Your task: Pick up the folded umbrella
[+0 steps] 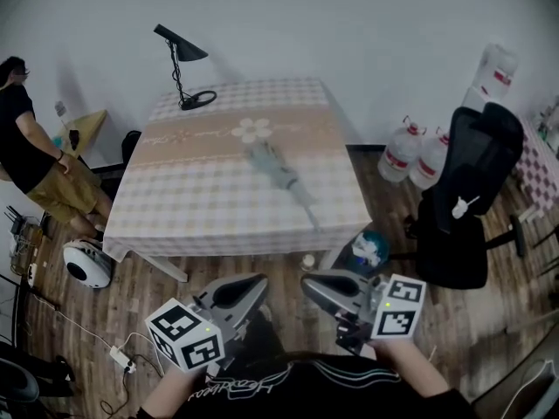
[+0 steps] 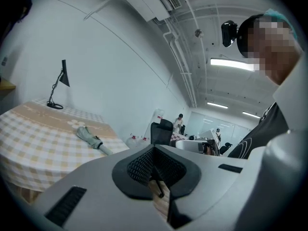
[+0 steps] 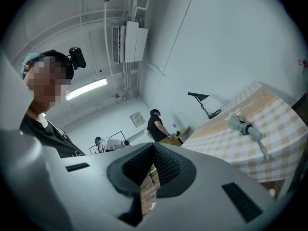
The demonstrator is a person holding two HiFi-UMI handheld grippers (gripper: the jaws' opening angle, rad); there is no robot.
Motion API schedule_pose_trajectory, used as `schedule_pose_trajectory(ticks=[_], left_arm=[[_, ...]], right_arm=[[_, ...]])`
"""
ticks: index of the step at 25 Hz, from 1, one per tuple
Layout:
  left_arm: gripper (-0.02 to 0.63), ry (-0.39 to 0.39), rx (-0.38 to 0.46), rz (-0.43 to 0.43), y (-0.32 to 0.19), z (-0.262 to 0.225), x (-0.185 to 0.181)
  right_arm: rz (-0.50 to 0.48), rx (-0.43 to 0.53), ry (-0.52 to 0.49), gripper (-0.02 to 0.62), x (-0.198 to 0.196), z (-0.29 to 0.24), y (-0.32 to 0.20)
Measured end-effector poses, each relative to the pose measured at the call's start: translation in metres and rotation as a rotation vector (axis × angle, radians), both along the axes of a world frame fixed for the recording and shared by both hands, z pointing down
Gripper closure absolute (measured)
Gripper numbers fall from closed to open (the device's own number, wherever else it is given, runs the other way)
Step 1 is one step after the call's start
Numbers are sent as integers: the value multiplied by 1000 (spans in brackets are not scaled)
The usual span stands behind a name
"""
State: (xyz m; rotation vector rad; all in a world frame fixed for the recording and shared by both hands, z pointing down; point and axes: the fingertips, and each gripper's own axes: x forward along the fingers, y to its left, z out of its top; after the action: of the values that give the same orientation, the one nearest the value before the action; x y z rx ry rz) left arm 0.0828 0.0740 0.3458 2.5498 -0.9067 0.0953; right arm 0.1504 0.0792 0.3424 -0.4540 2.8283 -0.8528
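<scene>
Grey plastic and carrying a square-marker cube, the left gripper (image 1: 238, 291) had its jaws pressed together on nothing. The matching right gripper (image 1: 327, 288) beside it was closed and empty too. Both were held low in front of the person, short of the near edge of the desk (image 1: 218, 225) covered in beige-and-white checked cloth, with brown wooden floor (image 1: 288, 267) between them and that edge.

Ahead of them, well apart from both, the grey folded umbrella (image 1: 278, 171) lay flat near the middle of the desk. Its long axis ran diagonally: the bunched fabric end sat toward the desk's centre, and the slim handle end pointed at the near right corner. That end seemed somewhat closer to the right gripper, so a reach from the right, across the shaft, looked the shorter one.
</scene>
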Motion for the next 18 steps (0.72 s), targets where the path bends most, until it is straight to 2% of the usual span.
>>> schedule_pose_trajectory(ticks=[9, 15, 18], left_arm=[[609, 31, -5, 60, -73, 7, -24], [609, 47, -55, 83, -137, 28, -42], [609, 51, -79, 93, -164, 37, -55]], right_arm=[[77, -13, 34, 583, -21, 2, -68], [102, -52, 58, 583, -39, 21, -126], [113, -56, 111, 583, -54, 30, -152]])
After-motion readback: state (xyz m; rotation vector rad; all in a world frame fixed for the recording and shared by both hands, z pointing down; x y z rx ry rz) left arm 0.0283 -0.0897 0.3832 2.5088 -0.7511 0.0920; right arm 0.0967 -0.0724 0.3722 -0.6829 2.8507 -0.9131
